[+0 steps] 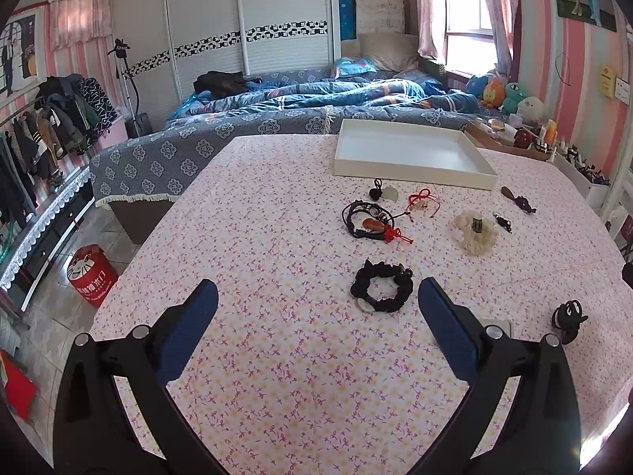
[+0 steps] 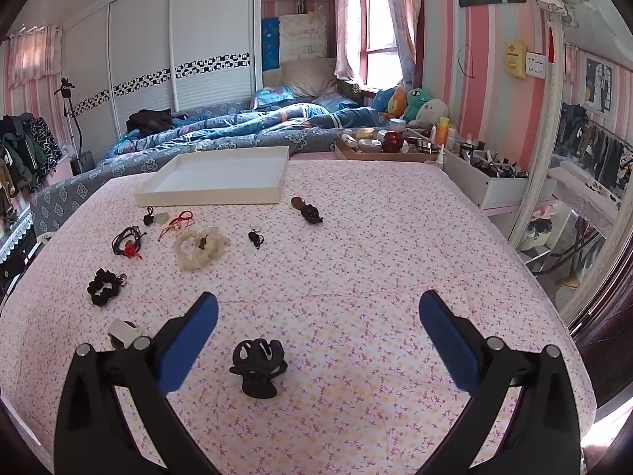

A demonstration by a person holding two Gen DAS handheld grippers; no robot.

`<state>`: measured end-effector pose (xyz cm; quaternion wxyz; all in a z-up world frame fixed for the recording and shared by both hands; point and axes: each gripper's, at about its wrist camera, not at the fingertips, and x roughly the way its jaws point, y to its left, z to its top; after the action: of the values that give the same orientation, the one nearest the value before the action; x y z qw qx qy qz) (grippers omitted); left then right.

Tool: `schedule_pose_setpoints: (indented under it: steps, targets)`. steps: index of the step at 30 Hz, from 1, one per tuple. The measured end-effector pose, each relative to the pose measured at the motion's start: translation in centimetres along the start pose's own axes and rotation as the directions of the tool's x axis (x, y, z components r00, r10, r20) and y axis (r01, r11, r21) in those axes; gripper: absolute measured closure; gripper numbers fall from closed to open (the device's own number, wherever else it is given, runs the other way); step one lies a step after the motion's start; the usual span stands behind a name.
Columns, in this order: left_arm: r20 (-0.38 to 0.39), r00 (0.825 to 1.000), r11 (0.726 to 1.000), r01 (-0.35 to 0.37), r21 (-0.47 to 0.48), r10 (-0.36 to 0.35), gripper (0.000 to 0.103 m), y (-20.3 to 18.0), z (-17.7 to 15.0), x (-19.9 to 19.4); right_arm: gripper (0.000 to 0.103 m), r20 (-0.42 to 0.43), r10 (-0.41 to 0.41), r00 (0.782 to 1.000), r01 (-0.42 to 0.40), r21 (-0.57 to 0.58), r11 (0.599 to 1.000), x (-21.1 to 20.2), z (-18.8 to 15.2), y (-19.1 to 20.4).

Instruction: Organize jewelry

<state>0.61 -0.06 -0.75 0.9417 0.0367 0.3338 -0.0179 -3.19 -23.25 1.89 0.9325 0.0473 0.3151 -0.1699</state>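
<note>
— So, what does the left wrist view give you?

— A table under a pink floral cloth [image 1: 257,237], in a bedroom with pink striped walls. Beyond the far edge lies a bed with a blue patterned cover [image 1: 221,134], behind it a white sliding wardrobe [image 1: 245,19], and a clothes rack [image 1: 47,118] far left. A red bucket [image 1: 91,275] stands on the tiled floor to the left.

— And the left gripper?

— The left gripper [image 1: 316,297] hangs above the cloth, its blue-padded fingers spread wide, holding nothing.

— Count the jewelry for me.

— One white tray [image 1: 413,168] far from the camera, nothing visible inside. Near the gripper, one black scrunchie [image 1: 381,287]. Farther off, one bundle of black cord bracelets [image 1: 368,219] with a red knot, one red string piece [image 1: 423,202], one cream scrunchie [image 1: 474,231], one small black pendant [image 1: 376,192], one dark brown piece [image 1: 518,200] to the right, and one black claw clip [image 1: 569,318] near right.

— Now the right wrist view?

— Same cloth, with a white-framed mirror [image 2: 554,138] on the right and a box of cosmetics [image 2: 379,150] at the far edge. The right gripper [image 2: 316,304] is also spread wide and holds nothing. The claw clip lies on the cloth between its fingers, touching neither. The tray sits far left; the two scrunchies, cords and red string lie left, well apart from the gripper. One small white item [image 2: 123,331] lies just beside the left finger; what it is, I cannot tell.
</note>
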Motion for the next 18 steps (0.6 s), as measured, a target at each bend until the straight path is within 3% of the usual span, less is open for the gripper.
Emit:
schedule_pose_setpoints:
  steps: [18]
  targets:
    - [-0.02,1.0,1.0,0.0,-0.001,0.0,0.003,0.63,0.31,0.82,0.002,-0.022,-0.024,0.999,0.025,0.041,0.999,0.7,-0.09,-0.72]
